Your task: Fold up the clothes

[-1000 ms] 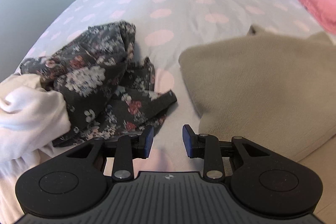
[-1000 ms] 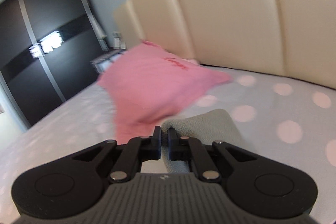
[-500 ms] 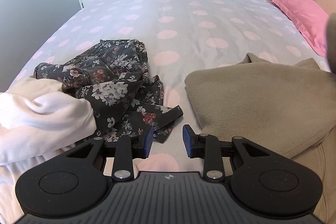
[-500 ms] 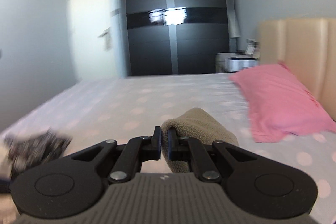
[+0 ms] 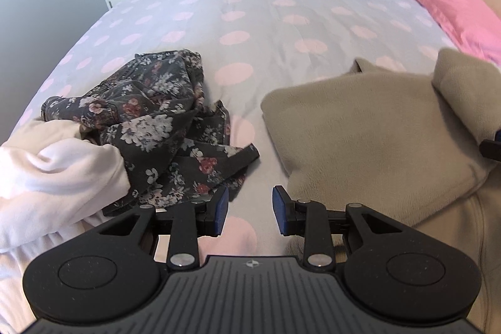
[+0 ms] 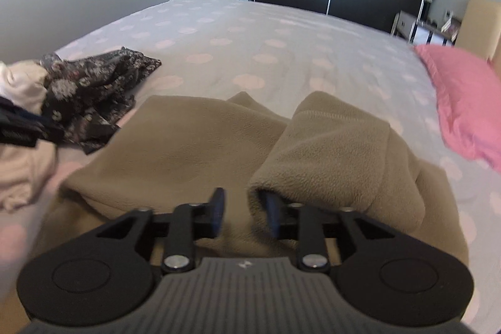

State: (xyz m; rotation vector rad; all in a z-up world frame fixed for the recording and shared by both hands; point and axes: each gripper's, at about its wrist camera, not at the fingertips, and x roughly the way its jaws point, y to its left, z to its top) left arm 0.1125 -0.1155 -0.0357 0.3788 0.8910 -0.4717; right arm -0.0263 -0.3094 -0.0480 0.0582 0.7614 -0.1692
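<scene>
The beige fleece [image 6: 194,146] lies on the near part of the bed [image 5: 266,21], partly folded. A thick fold of it, perhaps a sleeve [image 6: 338,152], is laid back over the body of the garment. Its edge drapes over the right-hand finger of our right gripper [image 6: 244,208]. That gripper's jaws are opening, and the pads no longer pinch the cloth, though the fleece still rests against one of them.

We judge the fleece to be soft, bulky and fairly light. It should hold a loose fold where it is laid, yet a thick double layer may spring back or slide. A seam, cuff or hem edge looks like the best hold, with a single layer between the pads. The near-left corner of the body seems the next handy spot.

Our left gripper [image 5: 249,213] hovers over bare sheet just left of the fleece, its jaws partly spread and holding nothing.

Further left lie a crumpled dark floral garment [image 5: 156,127] and a white garment [image 5: 53,165], touching each other. A pink pillow [image 5: 454,5] sits well apart near the headboard.
</scene>
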